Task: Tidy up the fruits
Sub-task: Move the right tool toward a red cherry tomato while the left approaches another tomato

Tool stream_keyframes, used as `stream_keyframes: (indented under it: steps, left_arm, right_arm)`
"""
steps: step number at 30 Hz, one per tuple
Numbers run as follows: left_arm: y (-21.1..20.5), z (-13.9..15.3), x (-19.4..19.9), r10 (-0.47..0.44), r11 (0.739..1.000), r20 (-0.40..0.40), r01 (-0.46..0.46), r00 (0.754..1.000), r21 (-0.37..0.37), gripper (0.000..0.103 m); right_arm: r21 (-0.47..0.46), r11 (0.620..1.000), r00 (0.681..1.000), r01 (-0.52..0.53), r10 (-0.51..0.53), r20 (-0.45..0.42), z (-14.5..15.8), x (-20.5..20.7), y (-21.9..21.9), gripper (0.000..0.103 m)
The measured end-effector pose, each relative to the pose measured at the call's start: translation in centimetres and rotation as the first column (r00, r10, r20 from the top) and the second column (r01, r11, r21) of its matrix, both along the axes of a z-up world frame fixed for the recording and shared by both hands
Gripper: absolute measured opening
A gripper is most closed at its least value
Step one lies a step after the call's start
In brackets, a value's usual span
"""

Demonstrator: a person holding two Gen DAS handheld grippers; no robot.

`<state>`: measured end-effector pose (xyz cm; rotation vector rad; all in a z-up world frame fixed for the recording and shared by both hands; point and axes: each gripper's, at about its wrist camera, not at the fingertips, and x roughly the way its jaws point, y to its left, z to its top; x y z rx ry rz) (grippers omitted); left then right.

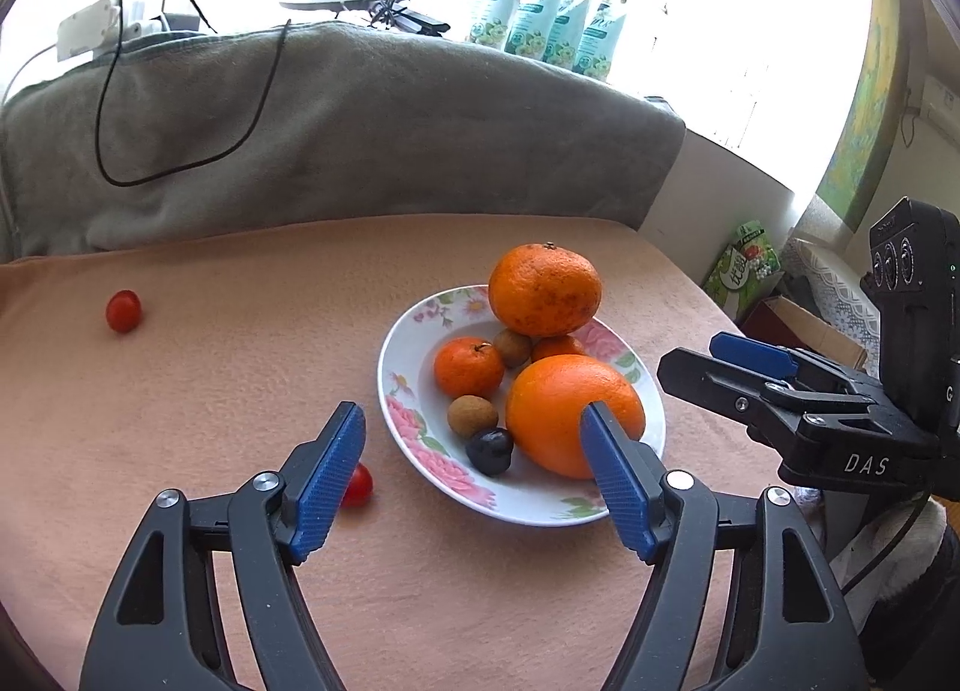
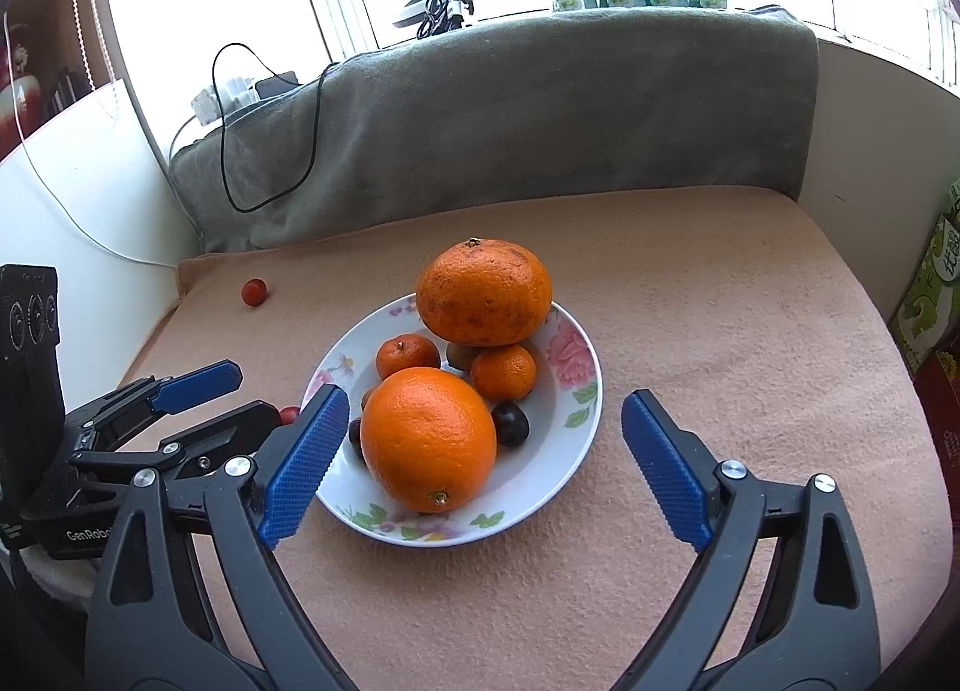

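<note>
two cherry tomatoes are all i can see off the plate on this peach-coloured cloth: the near cherry tomato lies just beside the plate's left rim, half hidden behind my left gripper, and the far cherry tomato sits well apart toward the back-left corner. the rest is already heaped in the flowered dish: a big smooth orange at the front, a speckled mandarin riding on top at the back, two small tangerines, brown longan-like fruits and dark plum-like ones tucked between them.

both tools hold nothing. my left gripper's jaws stand wide apart, low over the cloth, the left finger almost over the near tomato, which i judge puts it in place to collect that stray first. my right gripper hangs in front of the plate with its jaws spread about as wide as the dish, touching no fruit; i read that as waiting clear while the left works.

i'd say the sorting is mostly done, with the two tomatoes left. they are small, round and smooth, so a light, centred pinch seems wise, and the stacked mandarin looks easy to topple if the plate is nudged.
</note>
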<state>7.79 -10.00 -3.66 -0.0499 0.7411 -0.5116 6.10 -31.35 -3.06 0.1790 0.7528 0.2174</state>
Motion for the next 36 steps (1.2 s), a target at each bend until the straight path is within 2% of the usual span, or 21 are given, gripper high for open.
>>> stream_keyframes:
  steps: [9,15,18,28,30,32,35,36]
  left_arm:
    - [2.0,0.4,0.1,0.029,0.999,0.019,-0.029,0.999,0.013,0.074]
    - [4.4,0.3,0.4,0.064,0.998,0.023,-0.065,0.998,0.017,0.074]
    - [5.9,0.2,0.7,0.092,0.995,0.024,-0.093,0.995,0.024,0.074]
    - [10.9,0.3,1.5,0.178,0.984,0.038,-0.179,0.983,0.028,0.074]
    - [11.6,0.2,1.7,0.188,0.982,0.037,-0.189,0.981,0.027,0.074]
    - [12.3,0.1,1.9,0.197,0.98,0.034,-0.198,0.98,0.023,0.074]
    - [13.2,-0.1,2.2,0.202,0.979,0.029,-0.202,0.979,0.016,0.074]
    - [13.4,-0.2,2.4,0.203,0.979,0.026,-0.203,0.979,0.015,0.074]
  right_arm:
    - [-0.031,0.999,1.0,-0.021,0.022,0.02,0.7,-1.0,1.9,0.095]
    - [-0.002,0.999,0.998,-0.045,0.045,0.034,1.2,-1.8,3.6,0.095]
    - [0.029,0.996,0.996,-0.083,0.082,0.024,1.4,-2.0,4.6,0.095]
    - [0.012,0.977,0.977,-0.214,0.213,0.017,1.0,-3.4,9.8,0.095]
    - [0.009,0.971,0.971,-0.241,0.241,-0.003,0.3,-3.6,11.1,0.079]
    - [0.012,0.966,0.965,-0.259,0.259,-0.043,-0.6,-3.4,12.3,0.071]
    - [0.019,0.965,0.959,-0.263,0.264,-0.099,-2.3,-2.8,13.8,0.066]
    - [0.021,0.965,0.958,-0.263,0.264,-0.115,-2.9,-2.5,14.3,0.059]
